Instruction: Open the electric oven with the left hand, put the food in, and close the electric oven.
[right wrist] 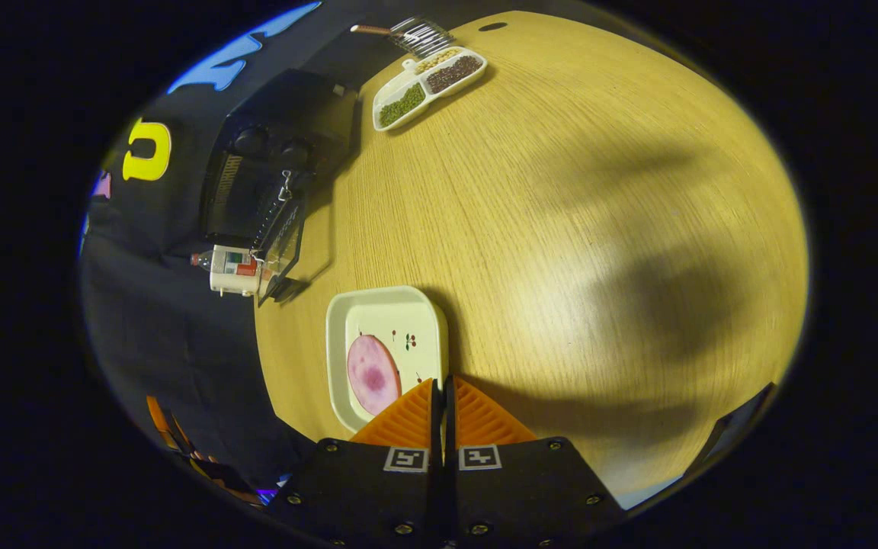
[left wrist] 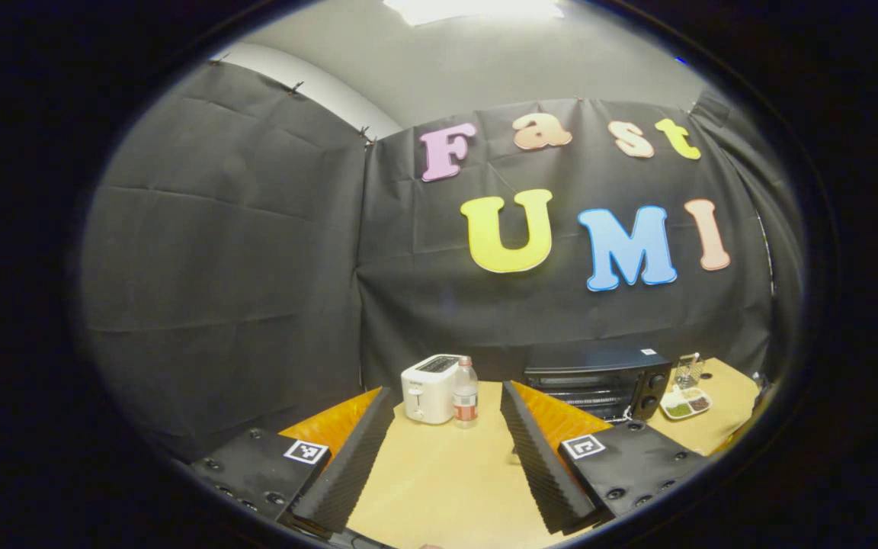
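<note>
We held the left gripper (left wrist: 445, 457) with its fingers spread wide over the table (left wrist: 439, 480), pointing toward the toaster (left wrist: 429, 387) and water bottle (left wrist: 466, 392); the electric oven (left wrist: 599, 381) stood to their right, its door already hanging open. The right gripper (right wrist: 441, 404) was pressed together, and its tips reached the near rim of the square white plate (right wrist: 389, 305) (whether they pinched that rim, we could not tell); the ham slice (right wrist: 373, 374) lay flat on the plate, near the table's edge and apart from the oven. We judged the slice soft, limp and slippery, so the stiff, breakable plate should be carried level by its rim; a divided dish of beans (right wrist: 427, 85) sat beyond.
</note>
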Demonstrator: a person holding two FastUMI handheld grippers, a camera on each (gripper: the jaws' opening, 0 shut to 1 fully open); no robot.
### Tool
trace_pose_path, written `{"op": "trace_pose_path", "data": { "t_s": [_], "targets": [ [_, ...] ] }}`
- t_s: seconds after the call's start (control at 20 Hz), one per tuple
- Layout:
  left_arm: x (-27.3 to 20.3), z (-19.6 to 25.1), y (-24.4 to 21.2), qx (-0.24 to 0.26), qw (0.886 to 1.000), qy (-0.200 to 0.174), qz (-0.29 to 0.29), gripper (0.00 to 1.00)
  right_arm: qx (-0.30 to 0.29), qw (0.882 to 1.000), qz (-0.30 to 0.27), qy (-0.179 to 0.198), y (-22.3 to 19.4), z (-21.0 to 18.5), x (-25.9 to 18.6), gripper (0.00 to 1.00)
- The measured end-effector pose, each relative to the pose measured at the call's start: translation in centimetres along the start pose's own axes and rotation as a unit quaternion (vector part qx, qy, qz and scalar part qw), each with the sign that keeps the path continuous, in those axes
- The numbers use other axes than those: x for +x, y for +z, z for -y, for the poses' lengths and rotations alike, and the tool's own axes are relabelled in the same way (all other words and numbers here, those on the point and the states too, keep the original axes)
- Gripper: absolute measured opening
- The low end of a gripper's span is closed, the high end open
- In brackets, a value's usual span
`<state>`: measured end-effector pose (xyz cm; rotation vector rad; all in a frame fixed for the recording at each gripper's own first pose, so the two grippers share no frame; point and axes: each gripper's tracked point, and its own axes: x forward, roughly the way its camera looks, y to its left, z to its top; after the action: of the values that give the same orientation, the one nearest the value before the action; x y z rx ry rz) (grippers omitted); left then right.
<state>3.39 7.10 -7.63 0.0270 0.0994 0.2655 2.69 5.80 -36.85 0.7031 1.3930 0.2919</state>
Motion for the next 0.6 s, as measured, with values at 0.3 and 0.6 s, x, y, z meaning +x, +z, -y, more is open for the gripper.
{"op": "trace_pose_path", "data": {
  "t_s": [0.3,0.6],
  "targets": [
    [-2.5,3.1,-0.2,0.003,1.000,-0.027,-0.003,0.96,0.009,0.998,0.039,0.042,-0.1,-3.5,-2.1,0.01],
    [-0.4,5.4,0.7,0.004,0.998,-0.069,0.016,0.90,0.033,0.993,0.098,0.051,1.7,-8.8,-2.7,0.00]
  ]
}}
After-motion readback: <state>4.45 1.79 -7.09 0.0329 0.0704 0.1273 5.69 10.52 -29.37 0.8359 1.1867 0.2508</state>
